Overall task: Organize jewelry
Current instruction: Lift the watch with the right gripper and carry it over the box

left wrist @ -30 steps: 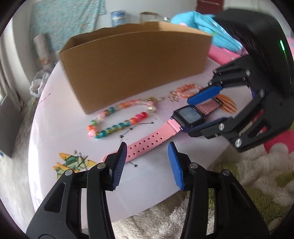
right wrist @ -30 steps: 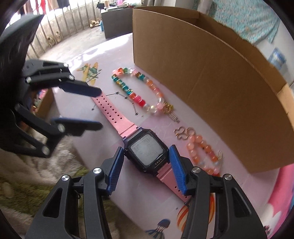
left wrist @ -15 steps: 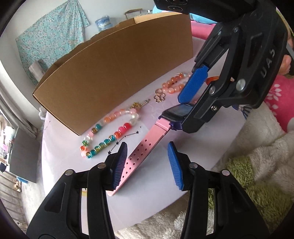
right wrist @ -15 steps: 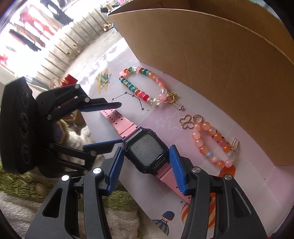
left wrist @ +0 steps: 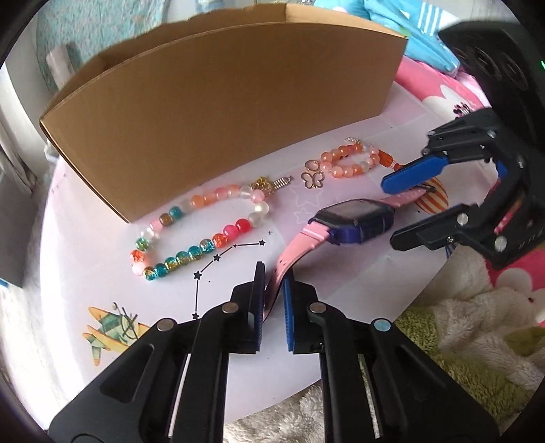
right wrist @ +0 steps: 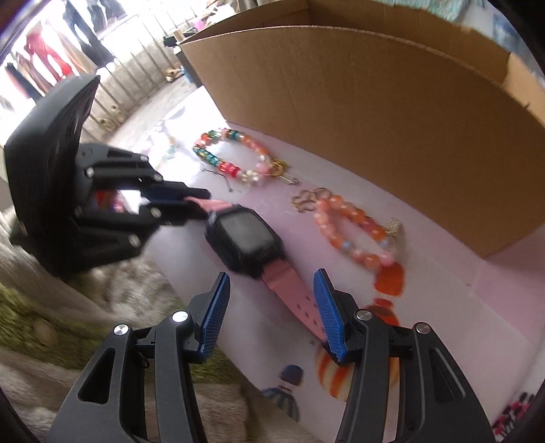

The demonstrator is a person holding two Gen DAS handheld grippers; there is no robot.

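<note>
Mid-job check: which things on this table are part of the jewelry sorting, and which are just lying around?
Job:
pink watch, strap end pinched in left gripper
multicolour bead bracelet
orange bead bracelet
cardboard box
right gripper, open over other strap

Lying about:
fluffy blanket
blue cloth

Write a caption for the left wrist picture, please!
Left gripper fingers pinch the pink watch strap beside two bead bracelets and a cardboard box.

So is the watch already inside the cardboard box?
No, the watch lies on the table in front of the cardboard box, its pink strap pinched by the left gripper.
</note>
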